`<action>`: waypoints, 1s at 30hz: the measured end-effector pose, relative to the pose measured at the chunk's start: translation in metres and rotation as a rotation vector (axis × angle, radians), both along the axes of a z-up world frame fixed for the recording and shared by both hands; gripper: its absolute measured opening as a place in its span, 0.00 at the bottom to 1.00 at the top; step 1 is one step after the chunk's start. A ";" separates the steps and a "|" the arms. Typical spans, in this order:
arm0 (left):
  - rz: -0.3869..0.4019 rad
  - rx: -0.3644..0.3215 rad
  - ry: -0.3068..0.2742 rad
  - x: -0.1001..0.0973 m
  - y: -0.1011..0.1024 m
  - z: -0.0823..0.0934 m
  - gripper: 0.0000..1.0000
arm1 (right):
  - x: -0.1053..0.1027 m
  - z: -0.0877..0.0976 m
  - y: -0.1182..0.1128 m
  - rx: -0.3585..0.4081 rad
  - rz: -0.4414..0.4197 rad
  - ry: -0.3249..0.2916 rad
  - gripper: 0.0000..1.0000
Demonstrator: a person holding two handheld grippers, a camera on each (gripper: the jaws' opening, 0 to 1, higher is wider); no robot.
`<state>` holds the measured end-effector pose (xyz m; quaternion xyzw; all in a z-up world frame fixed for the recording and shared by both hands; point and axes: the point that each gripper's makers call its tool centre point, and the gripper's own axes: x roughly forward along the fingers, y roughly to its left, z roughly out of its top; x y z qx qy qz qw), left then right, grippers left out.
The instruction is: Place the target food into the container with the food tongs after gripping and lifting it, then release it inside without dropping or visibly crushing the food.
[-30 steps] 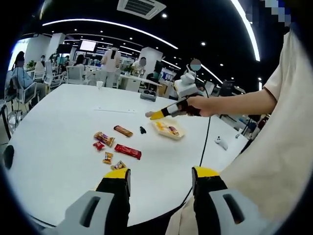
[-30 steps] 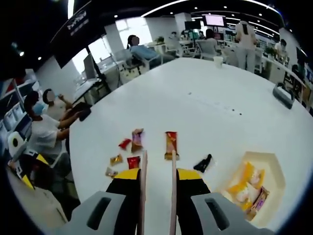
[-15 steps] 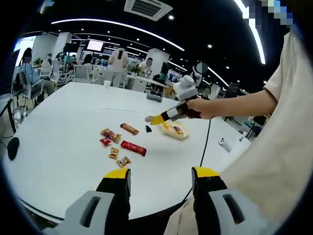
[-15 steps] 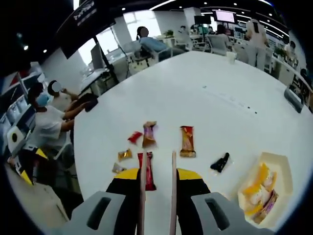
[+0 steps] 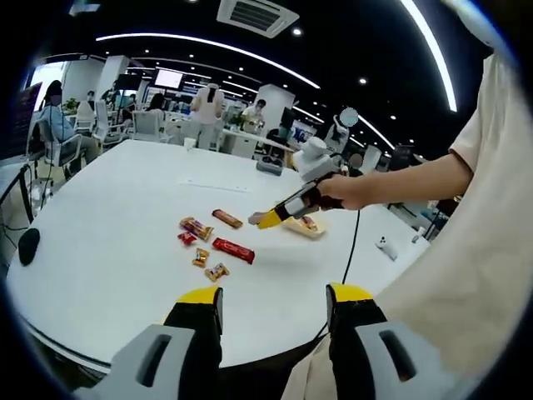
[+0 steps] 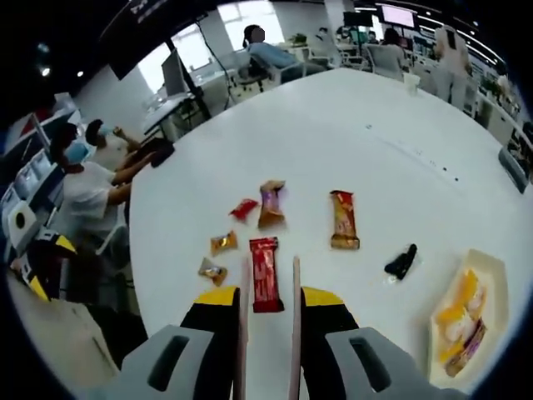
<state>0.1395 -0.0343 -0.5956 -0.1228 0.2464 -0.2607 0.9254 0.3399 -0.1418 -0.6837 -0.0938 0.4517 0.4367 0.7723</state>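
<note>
Two tongs (image 6: pixel 267 308) arms in right claw (image 6: pixel 267 287) — pinched (red bar (image 6: pixel 266 284) between tips); left claw (image 5: pixel 273 297) spread.

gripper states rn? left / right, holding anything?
Left gripper: open, holding nothing.
Right gripper: shut on the tongs, which are open and empty above the red bar.

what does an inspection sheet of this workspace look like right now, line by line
surface: white table, mostly bare
job's things: red bar between the tong tips; tongs in the right gripper; container already holds wrapped snacks
clutter: orange bar, small wrapped candies, black item
grippers: left gripper open, held over the table edge
cables: black cable hanging from the right gripper
surroundings: open office, seated people beside the table
</note>
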 end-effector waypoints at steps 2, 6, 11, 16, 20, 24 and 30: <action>0.010 -0.004 0.001 -0.002 0.001 0.000 0.49 | -0.002 -0.002 0.002 -0.010 0.010 0.006 0.27; 0.018 -0.006 0.004 -0.006 0.001 -0.001 0.49 | -0.004 -0.005 0.006 -0.023 0.026 0.013 0.27; 0.040 -0.007 0.006 -0.010 0.007 -0.002 0.49 | -0.008 -0.013 0.008 -0.044 0.046 0.027 0.27; 0.064 -0.012 0.006 -0.011 0.013 -0.002 0.49 | -0.012 -0.016 0.006 -0.066 0.057 0.033 0.27; 0.068 -0.012 0.008 -0.012 0.013 -0.003 0.49 | -0.014 -0.018 0.009 -0.072 0.062 0.040 0.27; 0.073 -0.012 0.009 -0.012 0.013 -0.003 0.49 | -0.016 -0.021 0.015 -0.076 0.079 0.049 0.27; 0.082 -0.011 0.014 -0.016 0.017 -0.003 0.49 | -0.009 -0.029 0.019 -0.090 0.089 0.061 0.27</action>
